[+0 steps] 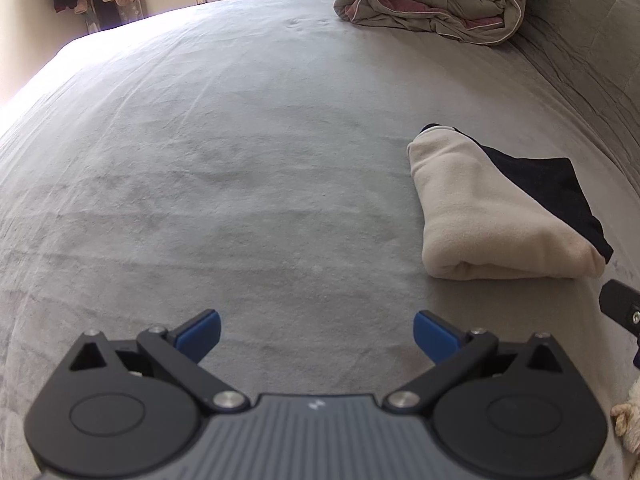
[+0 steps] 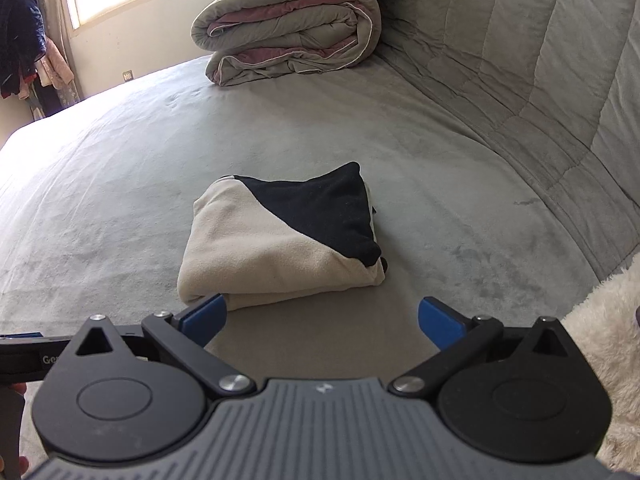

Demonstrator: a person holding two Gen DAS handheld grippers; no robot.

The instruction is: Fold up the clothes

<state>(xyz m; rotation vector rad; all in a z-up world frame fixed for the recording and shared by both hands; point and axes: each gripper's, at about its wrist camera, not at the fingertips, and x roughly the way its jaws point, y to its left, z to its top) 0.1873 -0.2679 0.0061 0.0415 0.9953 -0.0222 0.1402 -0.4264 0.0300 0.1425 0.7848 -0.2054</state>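
— How are your grippers standing?
— My left gripper (image 1: 317, 336) and right gripper (image 2: 320, 322) are hovering spread wide, holding nothing.
— And the clothes?
— The folded garment (image 2: 280, 244) is lying on the bed (image 2: 120, 168), just ahead of my right gripper.

Grey bed (image 2: 120, 168) — folded cream-and-black garment (image 2: 280, 240) lies mid-sheet; rolled duvet (image 2: 288, 28) at far end.

Left claw (image 1: 316, 334) and right claw (image 2: 322, 320), black linkages, blue fingertip pads (image 2: 436, 322), silver screws, ribbed grey housings (small white logo)
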